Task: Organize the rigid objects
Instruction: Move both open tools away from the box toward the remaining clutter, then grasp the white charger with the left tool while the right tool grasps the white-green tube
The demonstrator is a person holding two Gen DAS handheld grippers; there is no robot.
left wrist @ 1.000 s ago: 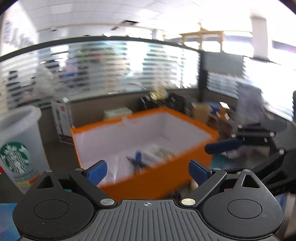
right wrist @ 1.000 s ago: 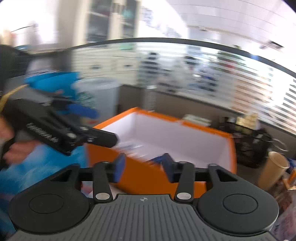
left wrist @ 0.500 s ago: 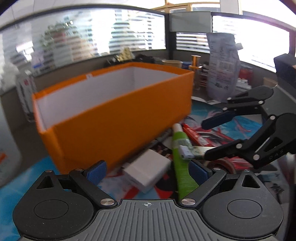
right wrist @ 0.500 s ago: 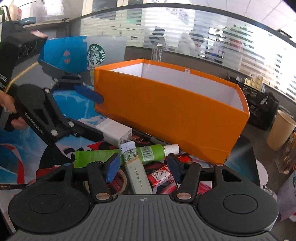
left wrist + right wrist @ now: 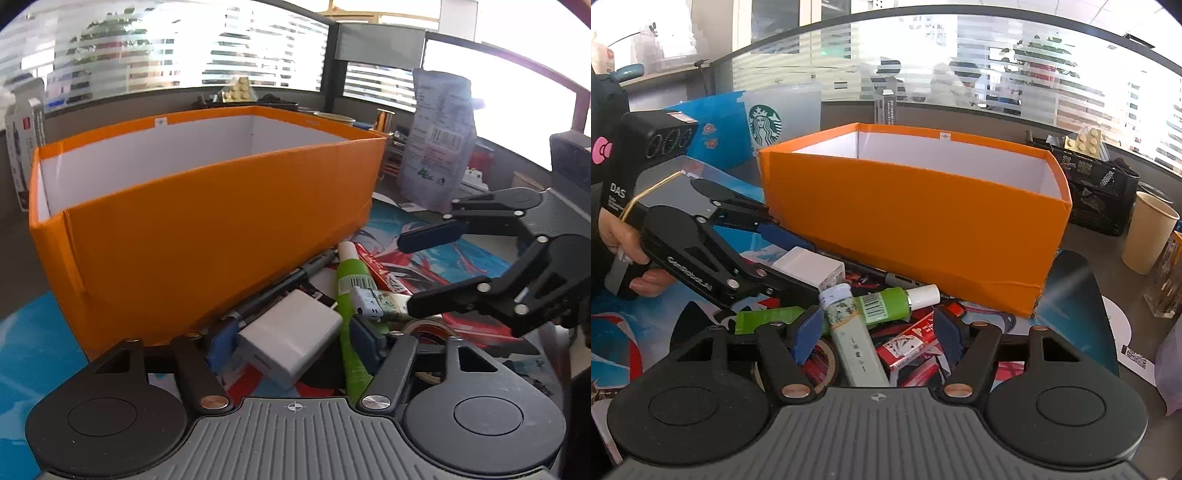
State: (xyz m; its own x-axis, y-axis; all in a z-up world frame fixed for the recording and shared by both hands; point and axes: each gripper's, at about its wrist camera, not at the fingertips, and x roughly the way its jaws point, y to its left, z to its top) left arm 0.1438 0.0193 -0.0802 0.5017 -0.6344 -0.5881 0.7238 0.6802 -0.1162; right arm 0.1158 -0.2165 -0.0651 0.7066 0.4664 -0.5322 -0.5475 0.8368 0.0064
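An orange box (image 5: 207, 229) with white inner walls stands open on the mat, and loose items lie piled in front of it. My left gripper (image 5: 293, 341) has its jaws closing around a white charger block (image 5: 291, 343); a thin gap still shows on the block's right side. From the right wrist view the left gripper (image 5: 812, 266) straddles the same charger (image 5: 805, 266). The jaws of my right gripper (image 5: 877, 336) are opening; between them lie a pale green stick (image 5: 857, 347) and a red card box (image 5: 908, 345), neither pressed. A green tube (image 5: 886, 306) lies crosswise just beyond.
A black marker (image 5: 295, 277) lies against the box's foot, a tape roll (image 5: 827, 358) under the pile. A Starbucks cup (image 5: 775, 118) stands behind the box, a paper cup (image 5: 1148, 232) and black mesh organiser (image 5: 1097, 184) to its right. A printed pouch (image 5: 436, 140) stands upright.
Both grippers have come down from above the box's rim to the pile in front of it. The left jaws have narrowed around the charger; the right jaws have widened.
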